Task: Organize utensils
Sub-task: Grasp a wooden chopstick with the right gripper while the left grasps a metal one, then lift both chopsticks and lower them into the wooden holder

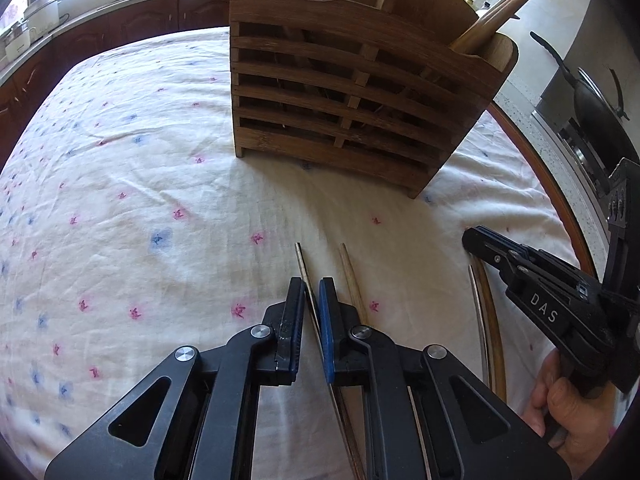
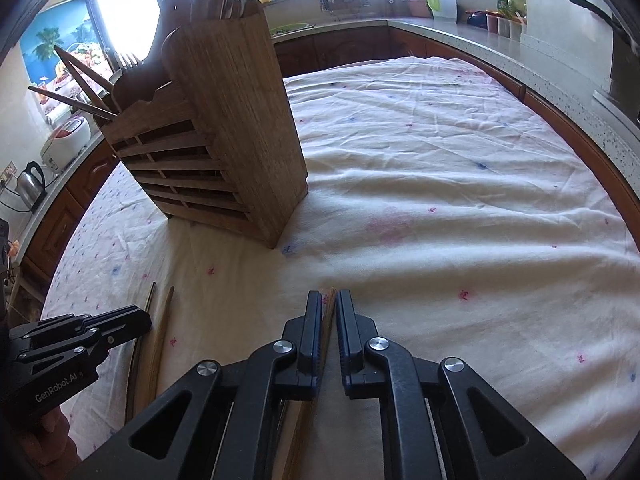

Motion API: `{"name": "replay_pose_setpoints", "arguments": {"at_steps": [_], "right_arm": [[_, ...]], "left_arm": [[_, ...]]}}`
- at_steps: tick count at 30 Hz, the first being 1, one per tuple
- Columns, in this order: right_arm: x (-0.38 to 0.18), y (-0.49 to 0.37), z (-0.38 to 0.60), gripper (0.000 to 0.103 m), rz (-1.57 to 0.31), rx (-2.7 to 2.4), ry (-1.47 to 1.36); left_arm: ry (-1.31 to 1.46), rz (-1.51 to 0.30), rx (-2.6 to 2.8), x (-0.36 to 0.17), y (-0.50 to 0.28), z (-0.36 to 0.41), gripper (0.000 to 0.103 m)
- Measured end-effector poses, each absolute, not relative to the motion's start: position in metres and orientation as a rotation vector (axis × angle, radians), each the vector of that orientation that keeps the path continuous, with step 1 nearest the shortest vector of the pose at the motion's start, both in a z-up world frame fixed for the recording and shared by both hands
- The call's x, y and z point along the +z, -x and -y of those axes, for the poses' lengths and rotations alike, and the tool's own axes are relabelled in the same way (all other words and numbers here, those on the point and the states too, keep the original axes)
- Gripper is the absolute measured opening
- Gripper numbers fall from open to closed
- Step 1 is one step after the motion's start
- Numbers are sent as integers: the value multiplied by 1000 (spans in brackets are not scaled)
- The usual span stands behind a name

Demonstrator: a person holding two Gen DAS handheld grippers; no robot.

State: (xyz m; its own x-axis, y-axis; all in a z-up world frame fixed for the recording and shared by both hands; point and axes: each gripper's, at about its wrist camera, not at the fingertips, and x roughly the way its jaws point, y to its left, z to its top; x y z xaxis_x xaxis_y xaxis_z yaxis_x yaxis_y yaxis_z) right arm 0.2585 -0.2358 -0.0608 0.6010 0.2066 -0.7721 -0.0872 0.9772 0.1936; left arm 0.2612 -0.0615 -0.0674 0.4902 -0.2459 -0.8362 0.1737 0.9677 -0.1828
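Observation:
A slatted wooden utensil holder (image 1: 340, 92) stands on the flowered tablecloth, with chopsticks (image 1: 504, 8) and other utensils in its slots; it also shows in the right wrist view (image 2: 224, 136). My left gripper (image 1: 311, 284) has its jaws nearly closed around a thin dark chopstick (image 1: 302, 264) lying on the cloth, with a small gap showing. A pale wooden chopstick (image 1: 352, 280) lies just right of it. My right gripper (image 2: 329, 296) is nearly closed around another wooden chopstick (image 2: 329, 320). Two more chopsticks (image 1: 486, 320) lie near the table edge.
The table's wooden rim (image 1: 540, 168) curves along the right. A kitchen counter (image 2: 460, 36) with jars, a kettle (image 2: 30, 184) and a rice cooker (image 2: 66, 142) surrounds the table. A dark wok (image 1: 596, 108) sits on a stove at right.

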Motion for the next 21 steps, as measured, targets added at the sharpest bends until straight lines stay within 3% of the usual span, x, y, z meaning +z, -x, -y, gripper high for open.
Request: {"name": "replay_pose_setpoints", "arguments": {"at_steps": [10,21], "right_arm": [[-54,-250,241,6,-884,205,-199],[39,-187,252,5,-661,298,-251]], "left_arm": [[92,-981,-273,-54,-251,60,4],[188,-784,-347,30,-192,19,4]]}}
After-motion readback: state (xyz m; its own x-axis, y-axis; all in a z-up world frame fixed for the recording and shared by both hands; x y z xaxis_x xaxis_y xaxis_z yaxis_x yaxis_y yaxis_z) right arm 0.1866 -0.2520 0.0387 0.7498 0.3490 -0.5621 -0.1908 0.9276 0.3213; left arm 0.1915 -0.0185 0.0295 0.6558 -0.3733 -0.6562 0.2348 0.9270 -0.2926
